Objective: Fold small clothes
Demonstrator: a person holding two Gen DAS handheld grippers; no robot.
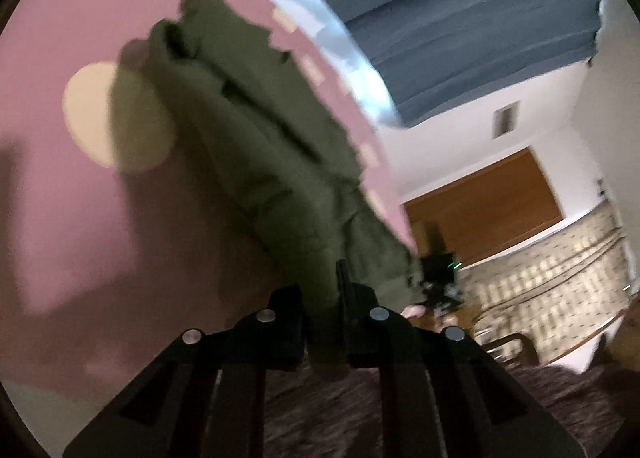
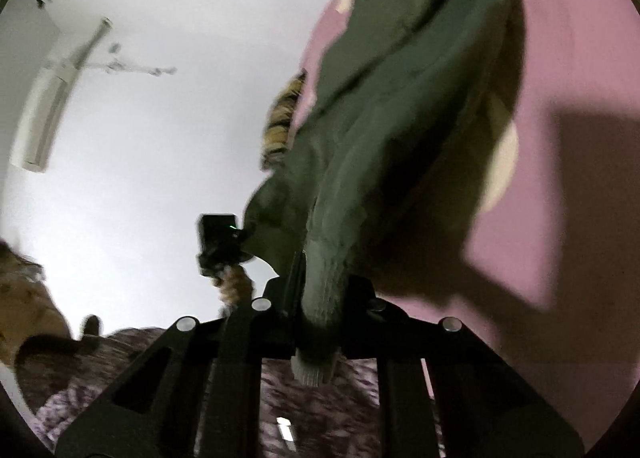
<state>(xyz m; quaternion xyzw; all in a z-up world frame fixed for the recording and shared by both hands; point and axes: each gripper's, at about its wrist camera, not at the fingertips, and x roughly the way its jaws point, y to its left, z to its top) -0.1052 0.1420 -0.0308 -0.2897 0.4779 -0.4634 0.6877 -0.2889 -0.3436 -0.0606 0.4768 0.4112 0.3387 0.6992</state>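
Garment: I am holding a small olive-green knitted garment (image 1: 256,145) by one edge with both tongs; the rest of it is lying bunched and wrinkled on the pink bed sheet with pale cream spots (image 1: 80,217).
Left tongs (image 1: 320,322): they are clamped narrow on a fold of the green cloth, which is showing between the black fingers and poking out below them.
Right tongs (image 2: 320,310): they are pinching a ribbed end of the same garment, perhaps a cuff or hem; its pale tip is hanging out beneath the fingers.
Step in hand: I am judging that this is the start of a lift, to carry the gripped edge up and over for a fold.
Blur: both views are smeared, so I am not able to tell how many layers each pair of tongs is biting.
Risk, slipping: the right grip is sitting near the tip of the ribbing; a quick pull could be drawing it out of the fingers.
Risk, uneven fold: if one hand is rising faster than the other, the edge will be slanting and the fold landing crooked.
Risk, bunching: the far part is creased already; dragging it across the sheet could be rolling it under instead of laying it flat.
Risk, extra layers: catching only the top layer would leave the underside behind on the bed.
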